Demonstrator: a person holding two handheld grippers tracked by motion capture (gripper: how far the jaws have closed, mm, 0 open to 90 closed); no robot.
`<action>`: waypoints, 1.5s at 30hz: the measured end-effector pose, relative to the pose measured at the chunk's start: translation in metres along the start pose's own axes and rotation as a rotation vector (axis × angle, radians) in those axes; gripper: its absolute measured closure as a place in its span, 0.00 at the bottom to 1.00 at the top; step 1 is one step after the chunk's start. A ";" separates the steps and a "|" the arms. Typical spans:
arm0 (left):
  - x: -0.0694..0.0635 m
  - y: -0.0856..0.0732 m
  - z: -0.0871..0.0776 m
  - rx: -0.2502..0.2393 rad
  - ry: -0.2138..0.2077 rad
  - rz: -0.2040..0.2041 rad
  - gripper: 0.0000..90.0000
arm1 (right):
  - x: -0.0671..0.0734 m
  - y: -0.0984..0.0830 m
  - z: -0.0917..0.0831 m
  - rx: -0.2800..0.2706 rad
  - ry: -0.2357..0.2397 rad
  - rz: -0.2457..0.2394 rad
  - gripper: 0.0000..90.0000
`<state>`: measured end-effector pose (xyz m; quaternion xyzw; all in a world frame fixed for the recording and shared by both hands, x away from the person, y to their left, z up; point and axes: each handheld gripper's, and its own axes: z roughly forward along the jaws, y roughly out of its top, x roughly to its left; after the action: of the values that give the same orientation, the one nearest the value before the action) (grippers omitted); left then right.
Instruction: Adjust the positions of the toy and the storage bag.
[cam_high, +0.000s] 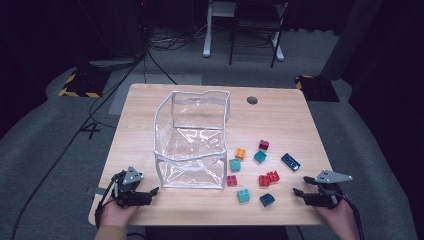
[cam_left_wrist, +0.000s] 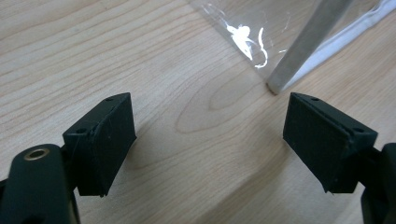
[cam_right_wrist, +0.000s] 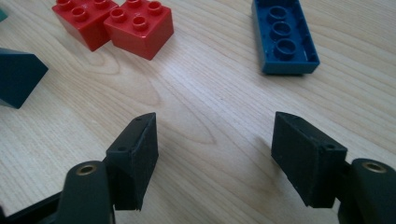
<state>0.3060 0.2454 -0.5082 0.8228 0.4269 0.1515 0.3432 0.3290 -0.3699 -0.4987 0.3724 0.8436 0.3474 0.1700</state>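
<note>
A clear plastic bag (cam_high: 192, 140) with white edging stands open on the wooden table (cam_high: 280, 120). To its right lie several toy bricks: orange (cam_high: 240, 154), magenta (cam_high: 263, 145), teal (cam_high: 260, 156), red (cam_high: 269, 178) and a long dark blue one (cam_high: 290, 161). My left gripper (cam_high: 150, 192) rests at the table's front left, open and empty, just left of the bag's near corner (cam_left_wrist: 275, 86). My right gripper (cam_high: 298, 192) sits at the front right, open with nothing between its jaws. Ahead of it lie the red bricks (cam_right_wrist: 114, 21) and the upside-down blue brick (cam_right_wrist: 285, 37).
A small dark hole (cam_high: 252, 100) marks the table's far side. More bricks lie near the front: teal (cam_high: 244, 195), dark blue (cam_high: 267, 199), small red (cam_high: 231, 180) and pale teal (cam_high: 235, 164). Chair and desk legs (cam_high: 240, 45) stand on the floor beyond, with cables at the left.
</note>
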 end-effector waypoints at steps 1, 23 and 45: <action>0.000 0.000 -0.001 -0.005 -0.008 -0.004 0.19 | 0.000 0.000 0.000 0.000 0.000 0.000 0.37; -0.034 0.039 -0.059 -0.177 -0.043 0.035 0.18 | 0.058 0.088 -0.014 -0.106 0.196 -0.114 0.43; -0.037 0.062 -0.050 -0.202 -0.077 0.015 0.62 | 0.110 0.166 0.019 -0.129 0.305 -0.197 0.46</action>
<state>0.2944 0.2129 -0.4279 0.7924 0.3899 0.1647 0.4393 0.3510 -0.1990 -0.3962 0.2194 0.8680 0.4348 0.0966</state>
